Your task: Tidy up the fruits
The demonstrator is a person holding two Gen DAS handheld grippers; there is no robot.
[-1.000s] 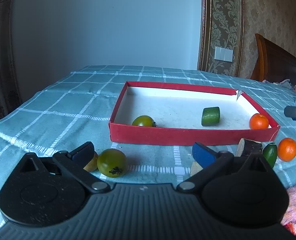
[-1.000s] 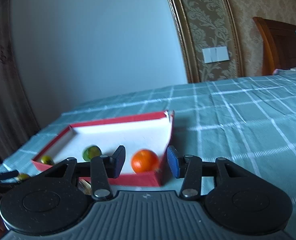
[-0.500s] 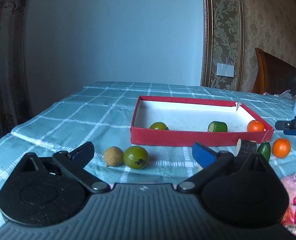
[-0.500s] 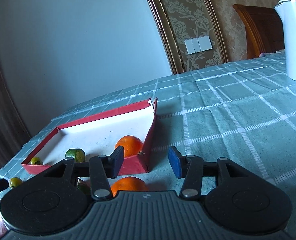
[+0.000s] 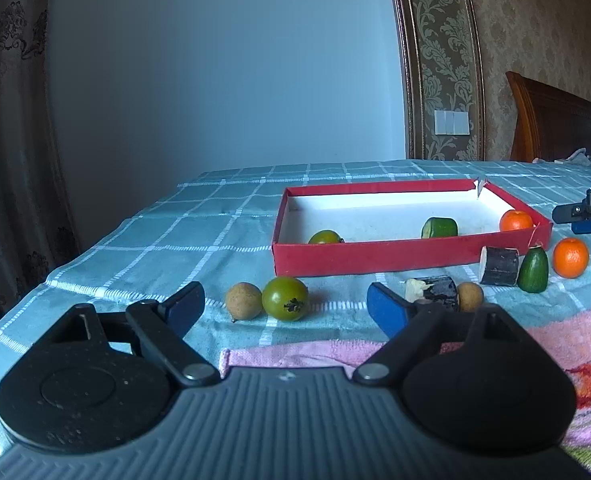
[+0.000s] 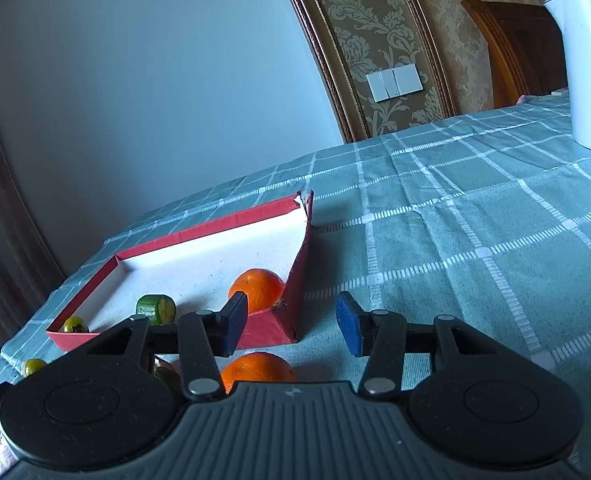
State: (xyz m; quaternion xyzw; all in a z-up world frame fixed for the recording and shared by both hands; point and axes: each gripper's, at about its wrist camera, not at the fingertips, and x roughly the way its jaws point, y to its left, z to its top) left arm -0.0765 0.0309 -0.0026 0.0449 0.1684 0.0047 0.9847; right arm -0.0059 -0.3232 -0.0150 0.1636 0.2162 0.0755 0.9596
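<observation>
My left gripper [image 5: 285, 306] has just been narrowing, jaws apart and empty, the green tomato [image 5: 285, 298] on the cloth [image 5: 175, 236] beyond them. My right gripper [image 6: 291, 322] gapes empty too. The tray [image 5: 375, 258] holds three fruits (one orange [image 6: 257, 289] included).

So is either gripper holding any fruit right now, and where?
Nothing is held. The left gripper, whose jaws have just been closing, and the right gripper are both open and empty.
</observation>
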